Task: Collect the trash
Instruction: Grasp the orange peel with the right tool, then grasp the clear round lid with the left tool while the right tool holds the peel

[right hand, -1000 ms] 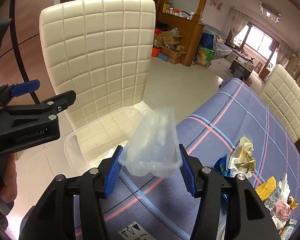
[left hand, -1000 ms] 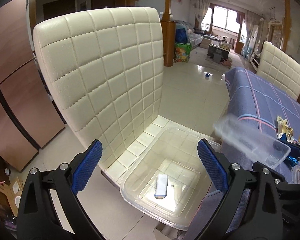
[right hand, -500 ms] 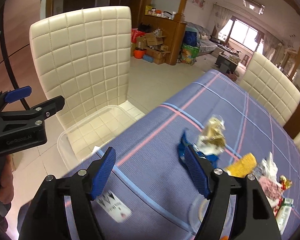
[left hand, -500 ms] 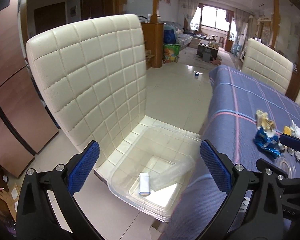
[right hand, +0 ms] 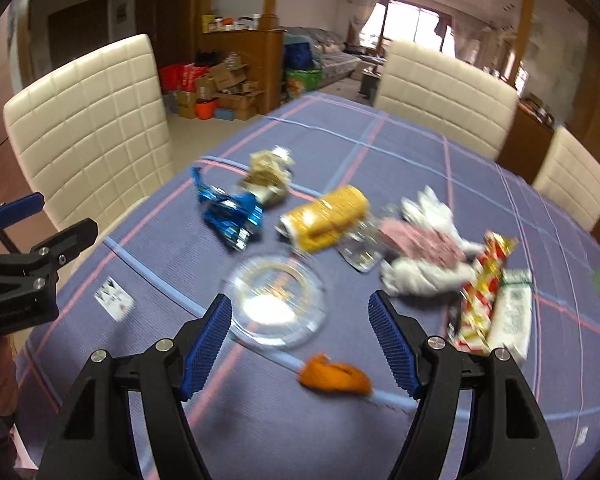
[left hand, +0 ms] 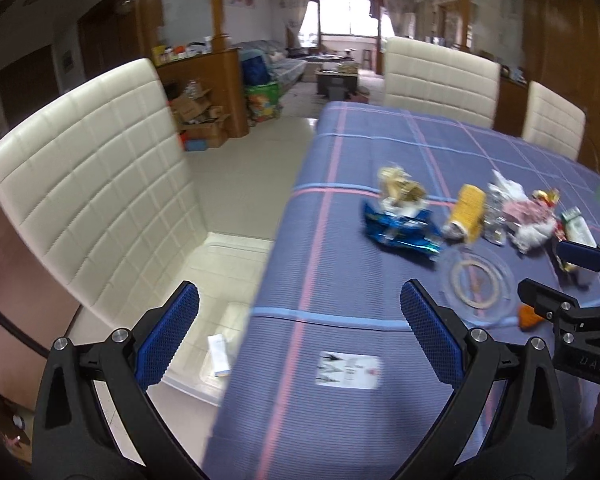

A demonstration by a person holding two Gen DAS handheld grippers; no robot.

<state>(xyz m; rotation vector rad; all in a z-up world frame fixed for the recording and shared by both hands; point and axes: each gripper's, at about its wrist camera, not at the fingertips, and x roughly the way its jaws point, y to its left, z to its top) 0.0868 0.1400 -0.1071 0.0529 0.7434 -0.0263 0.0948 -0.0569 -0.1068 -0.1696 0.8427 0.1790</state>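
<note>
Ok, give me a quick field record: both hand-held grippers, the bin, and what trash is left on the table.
left hand-held gripper: open, empty
right hand-held gripper: open, empty, above the clear round lid
bin: clear plastic, on the chair seat beside the table; small white packet inside
trash on tablecloth: blue wrapper, yellow packet, orange scrap, white tissue, red-gold wrapper

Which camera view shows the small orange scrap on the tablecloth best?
The right wrist view: the orange scrap lies whole and near, low between the fingers of the right gripper. In the left wrist view only a small corner of it shows, behind that gripper's black finger at the right edge.
</note>
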